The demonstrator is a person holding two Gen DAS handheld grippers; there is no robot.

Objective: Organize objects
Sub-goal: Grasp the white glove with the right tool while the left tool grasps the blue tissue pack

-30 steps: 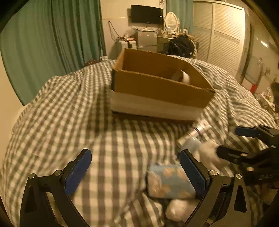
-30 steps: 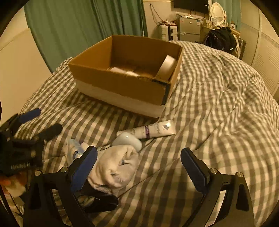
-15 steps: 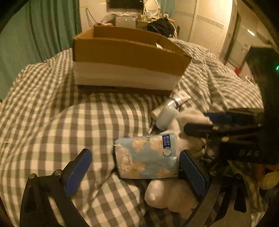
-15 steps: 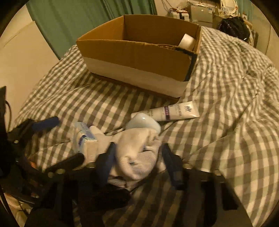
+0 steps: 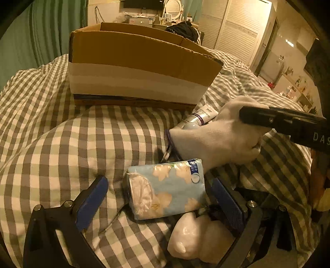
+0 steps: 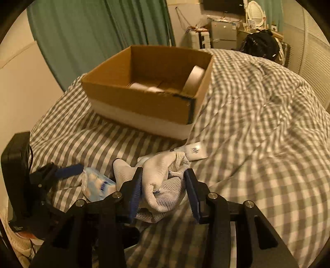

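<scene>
white mesh cloth bundle (image 6: 163, 181) sits clamped in the right claw (image 6: 164, 188), just above the checked bed (image 6: 257, 144), near the brown cardboard box (image 6: 144, 103). left claw (image 5: 158, 198) gapes wide around a pale blue tissue packet (image 5: 167, 188), not squeezing it.

Bg: green curtain (image 6: 99, 41) left, louvered wardrobe doors (image 5: 237, 39) right, black bag (image 6: 261, 44) past the checked bed (image 6: 257, 123), wall TV (image 6: 222, 6).

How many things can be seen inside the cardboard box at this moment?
2, maybe more. Inside the cardboard box, a white roll leans against the right wall, and pale blurred items lie on the floor behind the near wall, which may hide more.
</scene>
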